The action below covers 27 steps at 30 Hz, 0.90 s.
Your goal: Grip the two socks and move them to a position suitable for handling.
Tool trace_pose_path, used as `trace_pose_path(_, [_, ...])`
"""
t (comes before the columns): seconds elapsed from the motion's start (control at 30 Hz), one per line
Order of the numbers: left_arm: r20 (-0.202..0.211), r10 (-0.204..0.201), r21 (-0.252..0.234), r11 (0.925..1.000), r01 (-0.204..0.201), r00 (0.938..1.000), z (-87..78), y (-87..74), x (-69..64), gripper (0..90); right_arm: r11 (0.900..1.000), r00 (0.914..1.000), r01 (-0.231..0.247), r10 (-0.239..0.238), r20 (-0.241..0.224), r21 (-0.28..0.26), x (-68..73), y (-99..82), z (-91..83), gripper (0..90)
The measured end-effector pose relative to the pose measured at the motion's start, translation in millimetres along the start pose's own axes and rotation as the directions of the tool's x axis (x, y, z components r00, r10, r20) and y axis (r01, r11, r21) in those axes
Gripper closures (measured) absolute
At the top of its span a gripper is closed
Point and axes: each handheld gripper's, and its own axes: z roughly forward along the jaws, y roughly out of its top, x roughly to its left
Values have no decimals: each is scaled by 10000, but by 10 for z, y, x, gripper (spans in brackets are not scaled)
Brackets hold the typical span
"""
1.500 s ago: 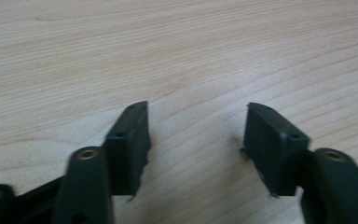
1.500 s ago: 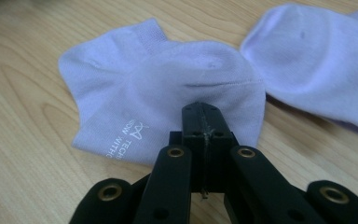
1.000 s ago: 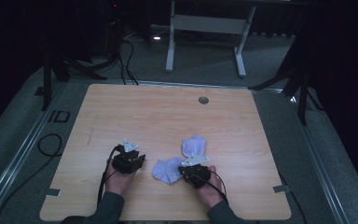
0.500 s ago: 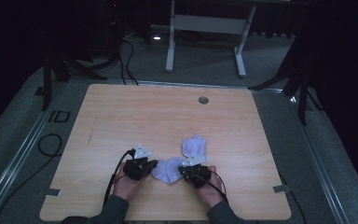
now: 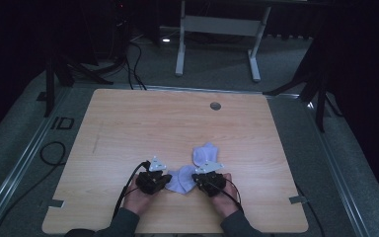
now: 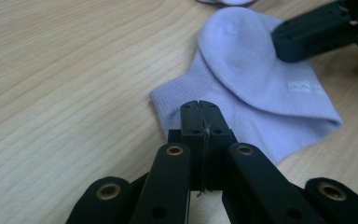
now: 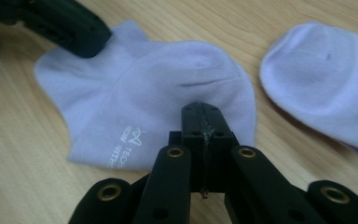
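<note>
A lavender ankle sock (image 5: 180, 180) lies flat on the wooden table (image 5: 128, 128) near the front edge. A second lavender sock (image 5: 205, 154) lies just beyond it. My left gripper (image 5: 165, 180) is shut, its tip over the near sock's cuff (image 6: 177, 93). My right gripper (image 5: 195, 178) is shut too, with its tip over the toe end (image 7: 214, 70). No fabric shows between either pair of jaws. In the left gripper view my left gripper (image 6: 199, 105) faces the right gripper (image 6: 284, 42) across the sock. The right gripper view shows my right gripper (image 7: 200, 107), the left gripper (image 7: 86, 42) and the second sock (image 7: 326, 74).
A round grommet hole (image 5: 215, 105) sits near the table's far edge. A black cable (image 5: 54, 153) loops on the floor at the left. A white stand (image 5: 217, 24) is beyond the table. The far half of the table is bare wood.
My left gripper has moved right and slightly nearer, up to the near sock's cuff. The right gripper and both socks have stayed in place.
</note>
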Motion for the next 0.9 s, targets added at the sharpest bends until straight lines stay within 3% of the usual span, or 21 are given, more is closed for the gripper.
trace_pose_path(0.2, [178, 6, 1, 10000, -6, 9998, 11, -5, -51, 898, 9999, 9997, 22, -25, 236, 125, -74, 26, 10, 883])
trace_pose_path(0.37, [90, -102, -72, 9999, 103, 9999, 16, -7, -60, 898, 9996, 9993, -33, 22, 373, 288, -89, 114, 7, 844])
trace_pose_path(0.47, [51, -195, -118, 9997, 195, 9998, 23, -5, -64, 897, 10000, 9999, 6, -6, 112, -14, -28, 249, -31, 804])
trace_pose_path(0.63, [42, -216, -117, 9997, 217, 9998, 21, -8, -64, 897, 9997, 9996, 221, -220, -197, 35, 55, 399, 16, 751])
trace_pose_path(0.77, [32, -275, -164, 9995, 276, 9996, 23, -9, -67, 897, 9993, 9986, 125, -108, -520, 340, 71, 510, 149, 706])
trace_pose_path(0.9, [39, -271, -161, 9995, 271, 9996, 22, -11, -65, 897, 9954, 9962, -371, 438, -748, 882, 47, 557, 325, 658])
